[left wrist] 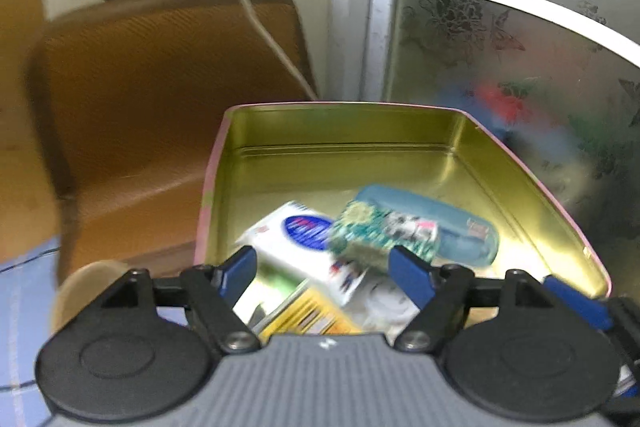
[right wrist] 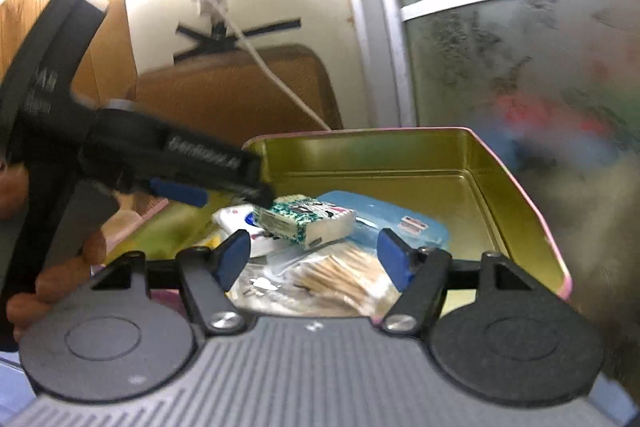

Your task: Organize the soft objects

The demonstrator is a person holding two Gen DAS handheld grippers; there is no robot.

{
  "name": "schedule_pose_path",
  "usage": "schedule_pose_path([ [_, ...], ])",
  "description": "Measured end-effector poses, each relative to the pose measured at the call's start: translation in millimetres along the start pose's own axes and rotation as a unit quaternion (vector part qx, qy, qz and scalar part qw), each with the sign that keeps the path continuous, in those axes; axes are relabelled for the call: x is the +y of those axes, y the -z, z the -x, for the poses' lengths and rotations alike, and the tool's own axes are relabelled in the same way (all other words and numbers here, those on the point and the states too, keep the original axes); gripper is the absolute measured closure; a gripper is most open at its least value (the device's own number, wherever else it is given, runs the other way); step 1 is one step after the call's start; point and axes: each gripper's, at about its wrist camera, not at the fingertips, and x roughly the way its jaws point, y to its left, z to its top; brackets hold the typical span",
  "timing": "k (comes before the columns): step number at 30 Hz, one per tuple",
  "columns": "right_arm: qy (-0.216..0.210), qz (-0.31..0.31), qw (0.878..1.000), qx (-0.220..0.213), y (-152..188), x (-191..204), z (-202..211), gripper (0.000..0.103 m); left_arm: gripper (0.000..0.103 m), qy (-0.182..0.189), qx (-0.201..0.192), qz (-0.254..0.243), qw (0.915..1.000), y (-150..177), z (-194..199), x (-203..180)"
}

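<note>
A gold-lined tin with a pink rim holds several soft packs. A green patterned tissue pack lies on top, over a white pack with a blue oval and a light blue pouch. A clear bag of cotton swabs lies at the near end. My left gripper is open just above the packs; in the right wrist view it reaches in from the left. My right gripper is open and empty over the swab bag.
A brown chair stands left of the tin. A frosted glass door with a white frame is behind and to the right. A white cable hangs from a wall plug. A tape roll sits at lower left.
</note>
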Motion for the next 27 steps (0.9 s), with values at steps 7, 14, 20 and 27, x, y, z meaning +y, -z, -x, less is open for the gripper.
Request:
schedule_pose_path([
  [7,0.006,-0.043,0.998,-0.04,9,17,48,0.029,0.015,-0.027,-0.028,-0.015,0.9991,36,64,27],
  [14,-0.006,-0.101,0.995,-0.018,38,38,72,0.023,0.006,-0.036,-0.034,-0.007,0.9988,81,107,52],
  [20,-0.019,-0.132,0.991,0.029,58,54,75,0.02,0.0,-0.046,-0.038,0.003,0.9982,113,129,69],
  [27,-0.02,-0.144,0.987,0.061,72,68,79,0.008,0.0,-0.055,-0.022,0.02,0.9981,146,132,88],
])
